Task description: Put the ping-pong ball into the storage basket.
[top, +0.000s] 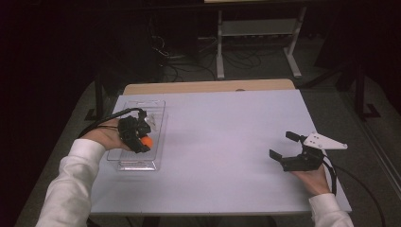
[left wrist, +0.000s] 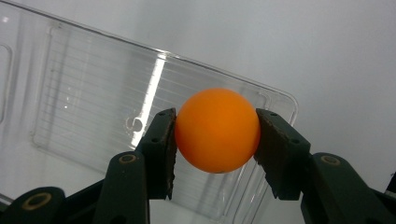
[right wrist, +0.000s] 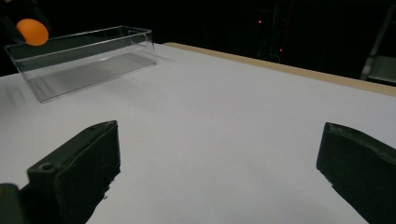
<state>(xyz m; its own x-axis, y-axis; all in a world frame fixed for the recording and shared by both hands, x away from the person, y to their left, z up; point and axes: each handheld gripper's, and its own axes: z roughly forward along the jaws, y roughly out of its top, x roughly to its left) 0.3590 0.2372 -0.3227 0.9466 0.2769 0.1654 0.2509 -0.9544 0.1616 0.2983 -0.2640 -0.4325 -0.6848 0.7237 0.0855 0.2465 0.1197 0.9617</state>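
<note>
Orange ball (left wrist: 217,129): clamped in left gripper (top: 141,140) above clear plastic bin (top: 158,124), drop pending; right gripper (top: 284,147): jaws wide, empty, idle

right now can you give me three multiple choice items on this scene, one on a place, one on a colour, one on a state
1. Where is the ball?
A. lying on the white table
B. between the left gripper's jaws, above the clear tray
C. in the right gripper

2. What colour is the ball?
A. orange
B. green
C. white

3. How do the right gripper's jaws stand?
A. shut on the ball
B. shut on the tray
C. open, with nothing between them

Answers: 1 B, the left gripper view shows both pads pressing the ball over the tray. 2 A, it is plainly orange. 3 C, the right gripper view shows bare table between the parted jaws.
</note>
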